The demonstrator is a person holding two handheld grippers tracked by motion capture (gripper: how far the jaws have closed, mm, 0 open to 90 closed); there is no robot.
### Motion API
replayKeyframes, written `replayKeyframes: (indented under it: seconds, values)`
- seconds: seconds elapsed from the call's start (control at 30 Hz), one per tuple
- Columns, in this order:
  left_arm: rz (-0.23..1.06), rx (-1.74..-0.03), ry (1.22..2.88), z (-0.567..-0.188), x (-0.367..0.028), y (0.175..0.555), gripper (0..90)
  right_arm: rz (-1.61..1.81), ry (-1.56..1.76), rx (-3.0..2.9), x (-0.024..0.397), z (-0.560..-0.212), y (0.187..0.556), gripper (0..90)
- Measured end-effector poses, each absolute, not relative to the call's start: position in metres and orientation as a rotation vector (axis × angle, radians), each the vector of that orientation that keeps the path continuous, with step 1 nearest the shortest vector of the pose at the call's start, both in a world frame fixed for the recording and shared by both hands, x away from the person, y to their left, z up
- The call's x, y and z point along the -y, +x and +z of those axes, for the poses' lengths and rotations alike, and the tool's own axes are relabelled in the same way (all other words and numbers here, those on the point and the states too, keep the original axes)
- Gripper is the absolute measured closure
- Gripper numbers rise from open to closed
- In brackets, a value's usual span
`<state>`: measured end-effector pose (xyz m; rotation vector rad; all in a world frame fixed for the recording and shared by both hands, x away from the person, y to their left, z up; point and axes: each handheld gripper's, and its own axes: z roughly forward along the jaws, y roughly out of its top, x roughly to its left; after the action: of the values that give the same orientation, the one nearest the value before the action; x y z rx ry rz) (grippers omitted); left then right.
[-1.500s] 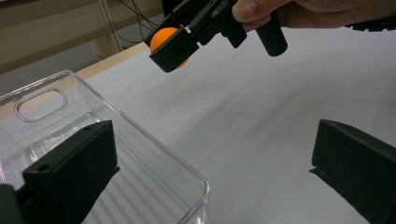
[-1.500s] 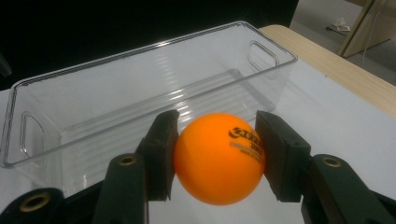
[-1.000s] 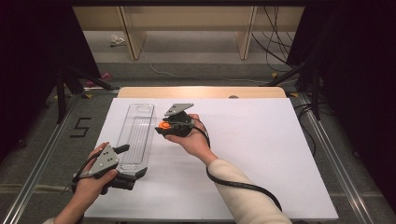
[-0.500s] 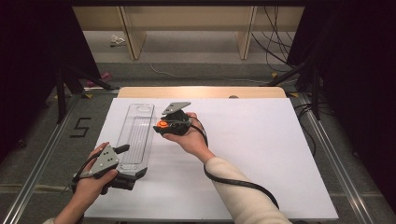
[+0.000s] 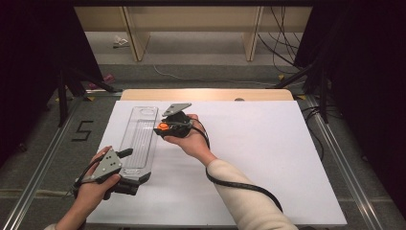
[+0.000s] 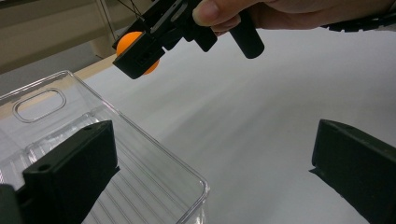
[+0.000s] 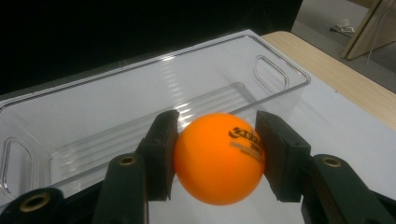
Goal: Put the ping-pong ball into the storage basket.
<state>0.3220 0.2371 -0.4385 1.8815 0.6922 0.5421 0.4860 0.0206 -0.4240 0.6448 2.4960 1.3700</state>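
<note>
An orange ball (image 5: pixel 163 127) with black print is pinched between the black jaws of my right gripper (image 5: pixel 165 128), which is shut on it. In the right gripper view the ball (image 7: pixel 218 158) hangs just beside the long wall of a clear plastic tray (image 7: pixel 187 51). The tray (image 5: pixel 139 139) lies lengthwise on the white table cover, left of centre, with nothing in it. My left gripper (image 5: pixel 134 166) sits at the tray's near end, jaws wide apart. In the left gripper view its jaws (image 6: pixel 210 177) straddle the tray's near corner (image 6: pixel 154 140), with the ball (image 6: pixel 123 42) above.
A white sheet (image 5: pixel 268 158) covers the table, with a wooden strip (image 5: pixel 206 94) along its far edge. Metal rails (image 5: pixel 335 148) run along both sides. The right gripper's black cable (image 5: pixel 239 184) trails under the right forearm. Wooden frame legs (image 5: pixel 251 38) stand on the floor beyond.
The right gripper has edged slightly left toward the tray's long edge with the ball in it. The left gripper and the tray have stayed put.
</note>
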Motion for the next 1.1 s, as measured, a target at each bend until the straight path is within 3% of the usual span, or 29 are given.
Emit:
replayKeyframes:
  seconds: [1.1]
  values:
    - [0.543,-0.689,1.882,-0.438,-0.237,0.322,0.0,1.361,0.623,-2.511,-0.038,-0.421,0.491,51.5]
